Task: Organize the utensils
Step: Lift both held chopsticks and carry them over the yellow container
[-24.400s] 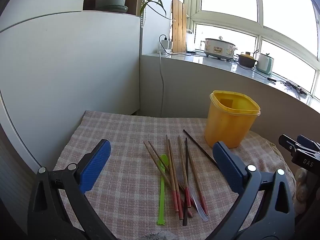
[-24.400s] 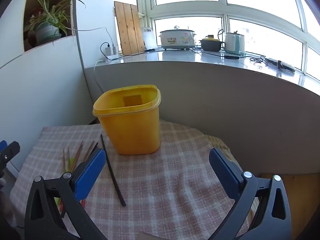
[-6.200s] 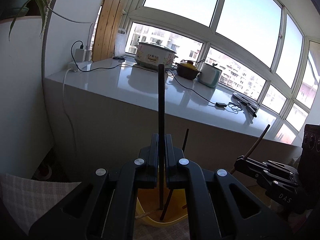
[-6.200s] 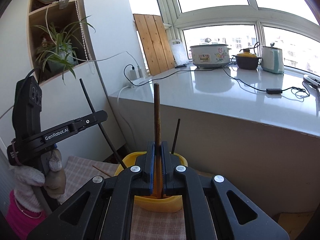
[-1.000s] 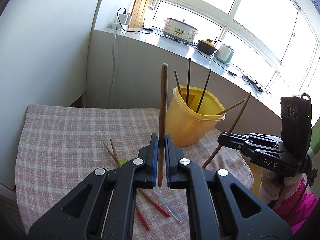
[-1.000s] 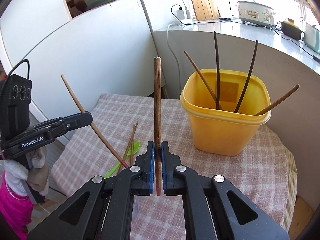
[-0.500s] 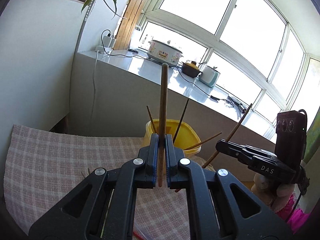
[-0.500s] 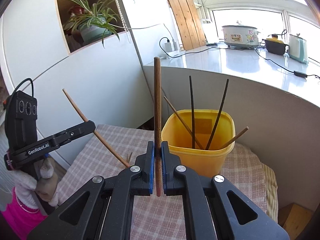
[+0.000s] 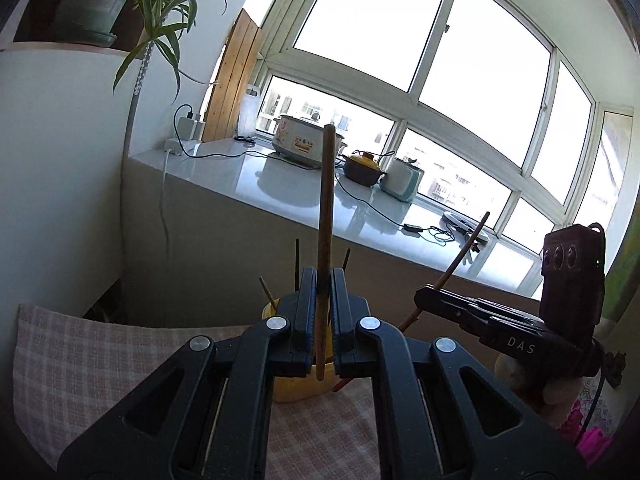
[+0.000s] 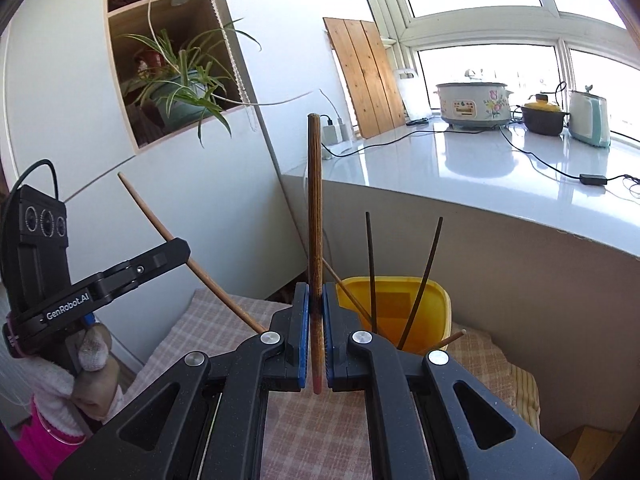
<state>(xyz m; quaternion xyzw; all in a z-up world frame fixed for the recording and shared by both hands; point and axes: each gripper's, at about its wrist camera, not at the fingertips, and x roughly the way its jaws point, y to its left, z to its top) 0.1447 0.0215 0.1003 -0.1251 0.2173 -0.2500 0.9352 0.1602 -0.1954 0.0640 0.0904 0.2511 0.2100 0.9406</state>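
Note:
My left gripper is shut on a brown wooden chopstick that stands upright between its pads. Behind and below it sits the yellow tub, mostly hidden by the jaws, with thin dark sticks poking out. My right gripper is shut on a second brown chopstick, also upright, red at its lower tip. The yellow tub stands just right of it and holds several chopsticks. Each gripper appears in the other's view: the right gripper with its slanted chopstick, the left gripper likewise.
A checked pink cloth covers the table. A white counter behind carries a cooker, a pot, a kettle and cables. A potted plant sits in a wall niche. A gloved hand holds the left tool.
Both grippers have risen and tilted up with their chopsticks. The tub has dropped lower in both views and the loose utensils on the cloth have left the picture.

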